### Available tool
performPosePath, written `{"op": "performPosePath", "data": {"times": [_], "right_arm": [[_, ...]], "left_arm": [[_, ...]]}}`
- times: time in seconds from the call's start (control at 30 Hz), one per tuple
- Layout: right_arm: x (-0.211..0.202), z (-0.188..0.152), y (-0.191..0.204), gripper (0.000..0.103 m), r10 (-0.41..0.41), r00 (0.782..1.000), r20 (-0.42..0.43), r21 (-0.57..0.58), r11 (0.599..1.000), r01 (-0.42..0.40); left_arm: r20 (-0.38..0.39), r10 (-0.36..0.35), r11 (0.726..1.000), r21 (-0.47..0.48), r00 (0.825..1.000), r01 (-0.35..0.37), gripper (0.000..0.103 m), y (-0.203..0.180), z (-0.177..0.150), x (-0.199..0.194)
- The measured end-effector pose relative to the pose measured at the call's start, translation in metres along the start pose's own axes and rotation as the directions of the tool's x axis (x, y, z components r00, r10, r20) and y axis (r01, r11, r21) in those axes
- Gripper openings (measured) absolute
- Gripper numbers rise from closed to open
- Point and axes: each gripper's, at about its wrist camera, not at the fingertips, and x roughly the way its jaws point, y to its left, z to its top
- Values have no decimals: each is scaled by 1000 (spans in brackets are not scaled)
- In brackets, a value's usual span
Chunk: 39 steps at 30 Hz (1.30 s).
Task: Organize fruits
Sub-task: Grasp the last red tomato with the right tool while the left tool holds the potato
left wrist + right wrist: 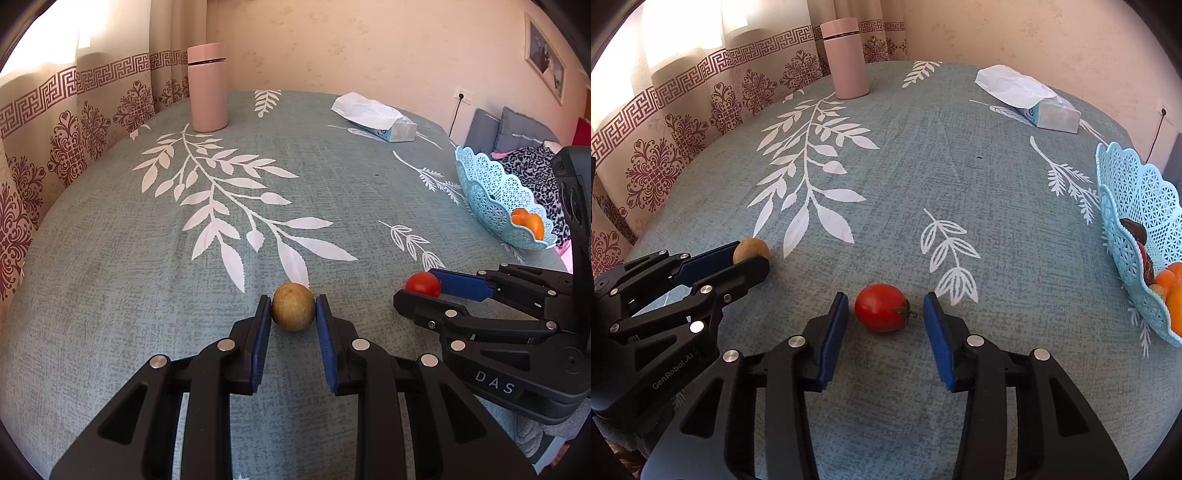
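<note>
This is a home living room. A table under a grey-green leaf-printed cloth [110, 258] stands by patterned beige curtains [55, 129]. A grey cushioned sofa [506, 129] and a framed picture [546, 59] sit beyond.

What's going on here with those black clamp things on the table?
A person is sorting fruit with two hand-held grippers. The left gripper is clamped on a small brown fruit on the table. The right gripper straddles a red tomato, pads not touching it. A blue basket already holds fruit.
</note>
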Motion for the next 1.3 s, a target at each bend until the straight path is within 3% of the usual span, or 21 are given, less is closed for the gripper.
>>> {"op": "performPosePath", "data": {"times": [0.33, 0.57, 1.07, 1.3], "right_arm": [[-3, -2, -1, 31, -10, 1000, 19, 9, 1000, 10], [-23, 0, -9, 31, -33, 996, 85, 40, 999, 30], [-72, 11, -41, 31, -124, 966, 229, 124, 987, 98], [-86, 10, -69, 31, -151, 957, 249, 208, 973, 99]], "left_arm": [[-1, 1, 1000, 3, 1000, -1, 25, -1, 0, 1], [4, 20, 1000, 11, 1000, -20, 25, -3, -1, 1], [25, 96, 994, 47, 995, -98, 25, -12, -2, -2], [31, 106, 993, 51, 994, -108, 25, -13, -1, -3]]}}
